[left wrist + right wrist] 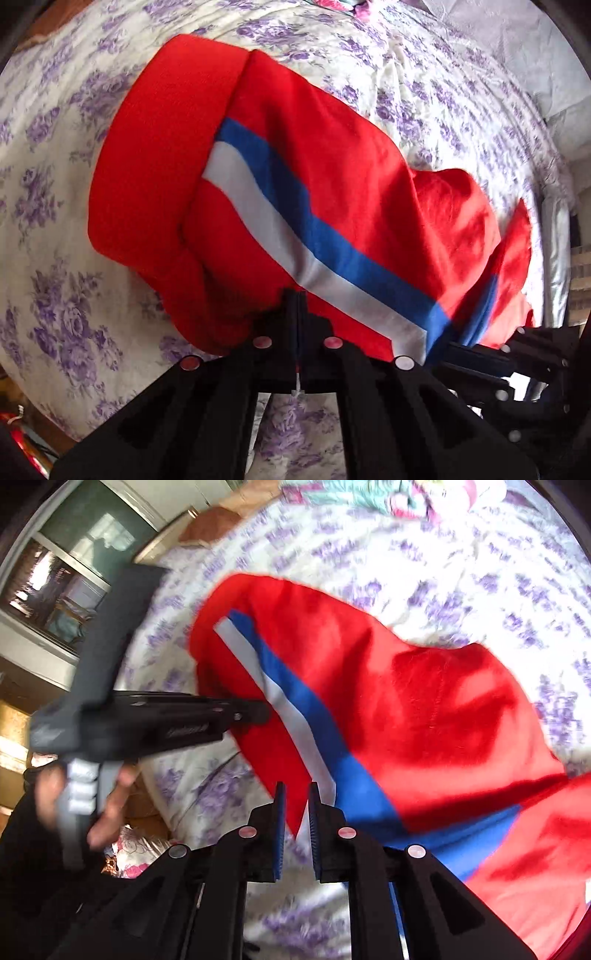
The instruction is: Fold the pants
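The red pants (332,166) with a blue and white side stripe (295,236) lie bunched on the flowered bed sheet (55,184). My left gripper (298,295) is shut on the near edge of the pants. In the right wrist view the pants (424,701) fill the middle and right. My right gripper (296,794) is open by a small gap, with the edge of the pants by the stripe (295,709) between its fingers. The left gripper (255,710) shows there at the left, held by a hand, its tips at the fabric.
The bed sheet (498,572) extends far and right. Colourful bedding (388,494) lies at the far edge. A window and cabinet (66,583) stand beyond the bed on the left. The bed edge (554,240) runs along the right in the left wrist view.
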Demonstrator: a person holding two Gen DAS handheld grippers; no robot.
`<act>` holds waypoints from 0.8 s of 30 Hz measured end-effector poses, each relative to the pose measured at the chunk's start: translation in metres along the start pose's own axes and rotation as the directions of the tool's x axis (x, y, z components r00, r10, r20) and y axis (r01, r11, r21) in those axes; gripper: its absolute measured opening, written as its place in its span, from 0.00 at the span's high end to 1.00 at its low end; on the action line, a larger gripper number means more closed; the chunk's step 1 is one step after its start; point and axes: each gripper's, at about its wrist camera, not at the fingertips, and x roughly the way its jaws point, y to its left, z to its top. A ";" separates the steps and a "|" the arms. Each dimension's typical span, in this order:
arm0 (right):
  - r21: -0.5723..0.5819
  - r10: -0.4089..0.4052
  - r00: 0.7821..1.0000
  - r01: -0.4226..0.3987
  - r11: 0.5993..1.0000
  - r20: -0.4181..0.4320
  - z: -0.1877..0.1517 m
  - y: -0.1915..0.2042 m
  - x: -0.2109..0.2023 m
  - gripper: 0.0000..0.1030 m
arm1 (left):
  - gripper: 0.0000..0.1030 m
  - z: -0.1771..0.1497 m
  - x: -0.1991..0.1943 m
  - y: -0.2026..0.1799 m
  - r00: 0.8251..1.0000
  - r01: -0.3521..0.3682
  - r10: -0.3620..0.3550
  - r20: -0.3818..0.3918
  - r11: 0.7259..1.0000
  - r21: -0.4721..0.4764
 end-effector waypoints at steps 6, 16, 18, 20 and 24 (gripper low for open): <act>0.063 0.018 0.995 -0.012 0.998 -0.097 -0.002 -0.014 0.025 0.89 | 0.99 0.004 0.005 0.012 0.998 0.051 -0.052 -0.023 0.998 -0.038; 0.517 -0.247 0.966 0.250 0.818 -0.076 0.014 -0.209 -0.131 0.55 | 0.99 0.000 0.006 0.017 0.997 0.078 -0.078 -0.020 0.996 -0.042; 0.598 -0.282 0.949 0.308 0.740 -0.140 0.012 -0.256 -0.141 0.55 | 0.99 0.000 0.006 0.017 0.997 0.071 -0.072 -0.021 0.997 -0.034; 0.664 -0.260 0.948 0.314 0.679 -0.183 0.011 -0.285 -0.140 0.55 | 0.99 0.003 0.008 0.013 0.998 0.064 -0.065 -0.025 0.998 -0.026; 0.736 -0.227 0.952 0.303 0.605 -0.206 0.019 -0.310 -0.130 0.55 | 0.99 0.005 0.010 0.011 0.998 0.058 -0.058 -0.031 0.998 -0.017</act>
